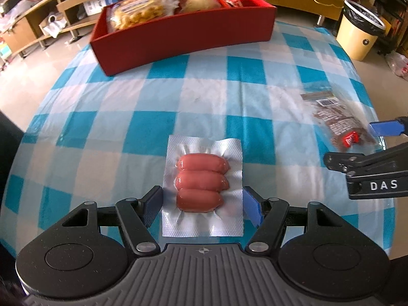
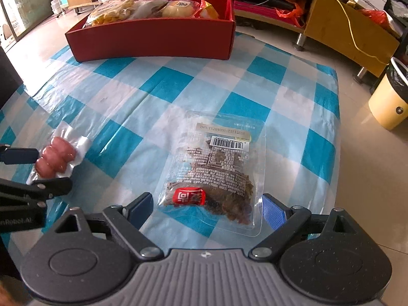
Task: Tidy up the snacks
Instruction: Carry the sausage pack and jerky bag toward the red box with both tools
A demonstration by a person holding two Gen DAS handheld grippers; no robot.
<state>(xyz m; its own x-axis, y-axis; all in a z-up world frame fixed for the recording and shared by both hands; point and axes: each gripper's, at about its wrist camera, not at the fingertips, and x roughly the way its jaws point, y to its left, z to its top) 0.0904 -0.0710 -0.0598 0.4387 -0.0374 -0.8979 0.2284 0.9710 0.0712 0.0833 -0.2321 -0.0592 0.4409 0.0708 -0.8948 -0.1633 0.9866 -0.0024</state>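
Note:
A vacuum pack of three pink sausages [image 1: 201, 178] sits between the fingers of my left gripper [image 1: 202, 196], whose pads press on its two side edges just above the checked cloth. A clear bag of dark dried meat with a red label [image 2: 214, 173] lies between the fingers of my right gripper [image 2: 206, 204], with both pads against its sides. In the left wrist view this bag [image 1: 334, 117] looks blurred at the right, with the right gripper [image 1: 359, 145] around it. The right wrist view shows the left gripper [image 2: 40, 170] closed on the sausage pack [image 2: 54, 158].
A red box [image 1: 183, 38] stands at the table's far side with several snack bags inside; it also shows in the right wrist view [image 2: 153, 43]. The blue-and-white checked tablecloth [image 1: 229, 97] covers the table. A yellow bin [image 2: 387, 102] stands on the floor to the right. Shelves line the back.

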